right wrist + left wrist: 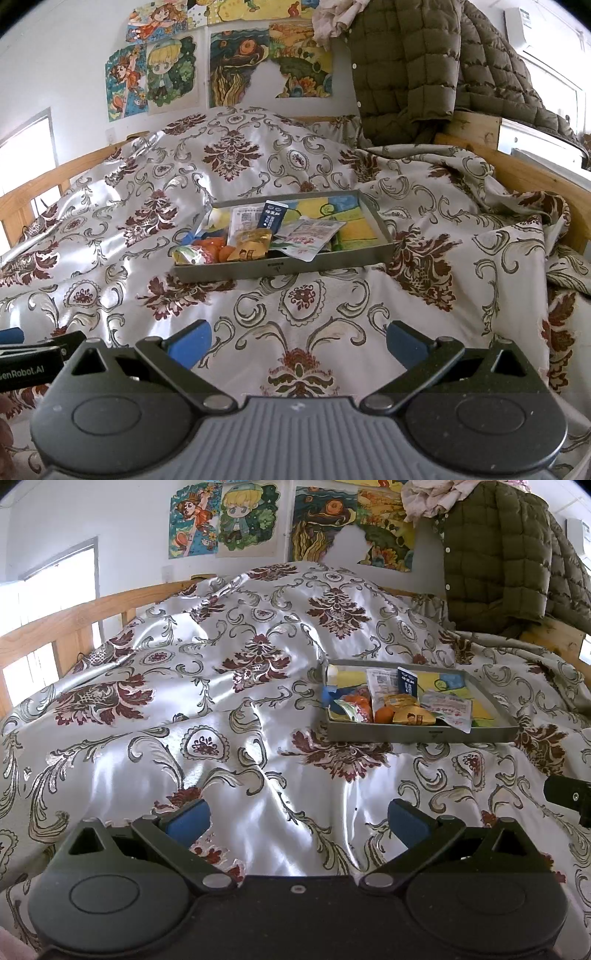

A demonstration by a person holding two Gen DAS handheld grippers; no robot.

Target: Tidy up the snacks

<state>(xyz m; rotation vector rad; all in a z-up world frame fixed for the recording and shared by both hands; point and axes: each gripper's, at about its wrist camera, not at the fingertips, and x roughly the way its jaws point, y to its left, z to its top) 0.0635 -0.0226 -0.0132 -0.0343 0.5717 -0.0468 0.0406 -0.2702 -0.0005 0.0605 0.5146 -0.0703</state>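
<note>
Left hand-held gripper point(299, 819): jaws spread wide, blue pads point(186, 819) well apart, nothing between them. Positioned low over the bedspread point(221, 686), well short of the tray.

Right hand-held gripper point(297, 341): jaws likewise spread wide, blue pads point(188, 341) apart, nothing held. Positioned over the bedspread, in front of the tray and apart from it. Left unit's black body visible at the left edge of the right wrist view.

Grey tray point(280, 267): rectangular, shallow-walled, resting flat on the patterned bedspread of a wooden-framed bed point(48, 627). Seen ahead and to the right in the left wrist view point(417, 734), ahead and slightly left of centre in the right wrist view.

Tray contents, clustered in the left half:
- Oranges point(214, 245) near the front left, touching neighbouring packets.
- Dark blue packet point(272, 218) standing upright near the middle.
- White packet with a printed code point(243, 219) just left of the blue one.
- White-and-red pouch point(310, 236) lying flat to the right, overlapping the yellow tray floor.
- Tan snack packet point(249, 254) against the front wall.

Right half of the tray: colourful printed floor exposed.

Background: olive quilted jacket point(406, 66) hung at the head of the bed; drawings point(155, 74) taped to the wall.
</note>
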